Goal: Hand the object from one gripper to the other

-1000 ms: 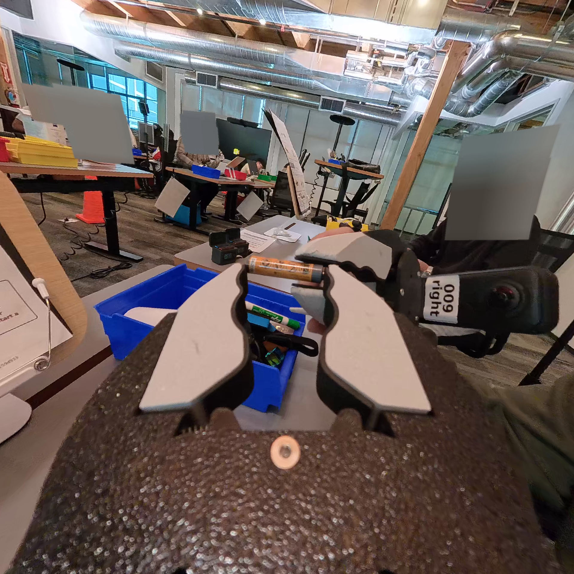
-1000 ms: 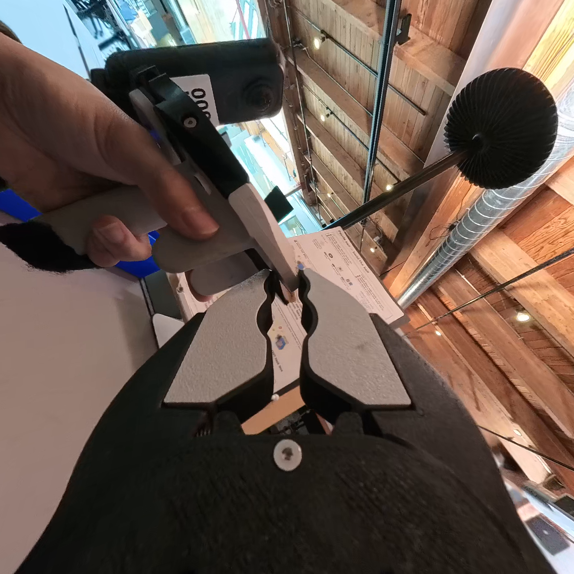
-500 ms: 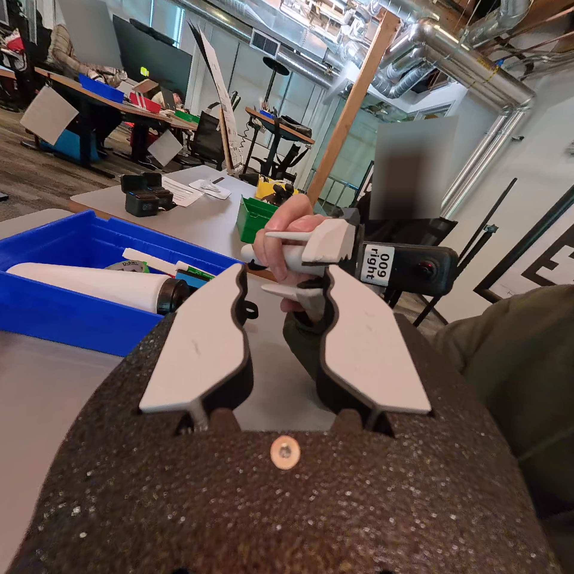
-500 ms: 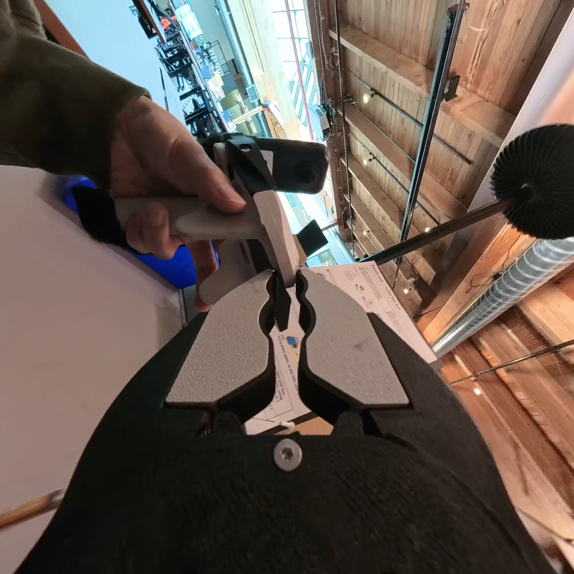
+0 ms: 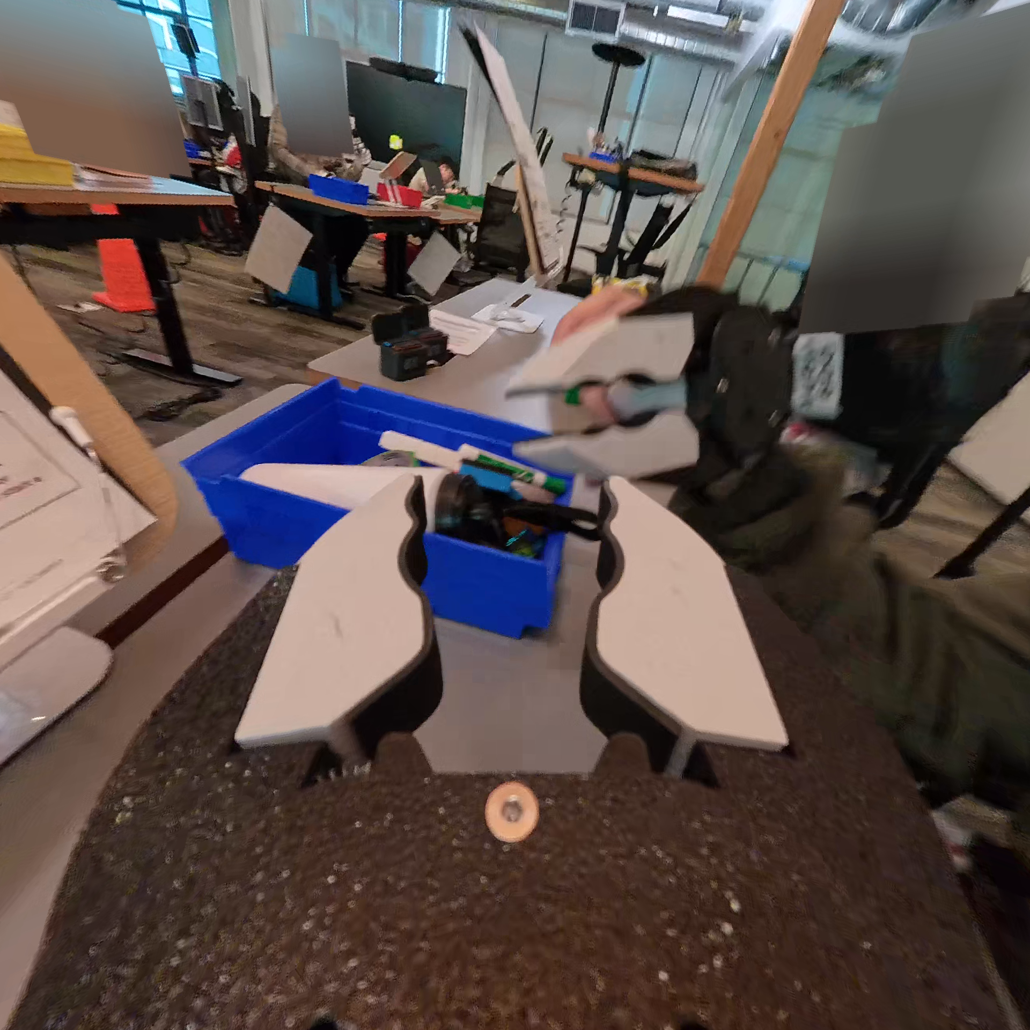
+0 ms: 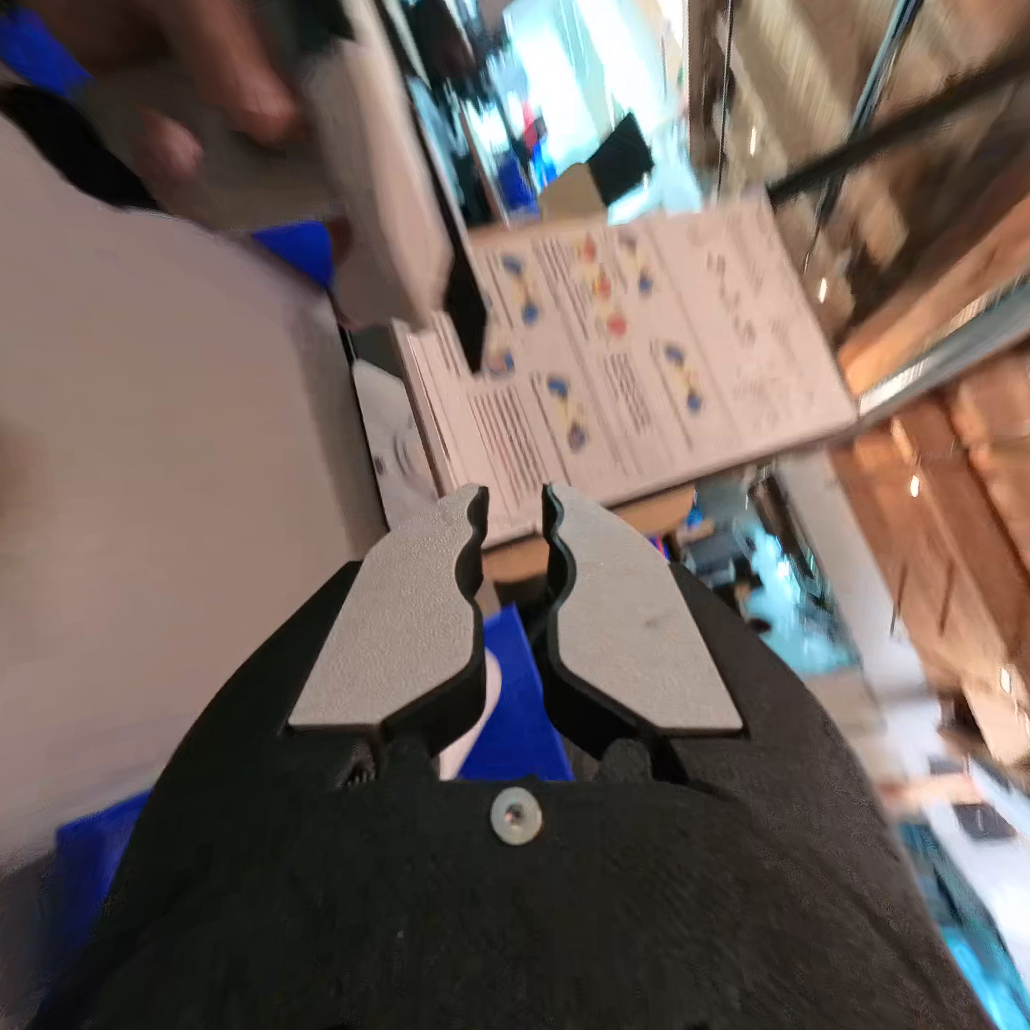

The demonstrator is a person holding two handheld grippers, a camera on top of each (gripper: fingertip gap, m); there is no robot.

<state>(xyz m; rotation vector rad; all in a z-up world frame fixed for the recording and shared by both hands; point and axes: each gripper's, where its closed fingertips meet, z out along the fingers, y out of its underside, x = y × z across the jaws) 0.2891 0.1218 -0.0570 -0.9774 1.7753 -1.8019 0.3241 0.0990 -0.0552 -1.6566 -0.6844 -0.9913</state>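
Being held spread wide and empty, the left gripper (image 5: 510, 490) is being aimed over the blue bin (image 5: 290, 518); the right gripper (image 6: 515, 493) is being kept narrowly parted, nothing between its fingers; the task's object cannot be picked out amid the bin's clutter
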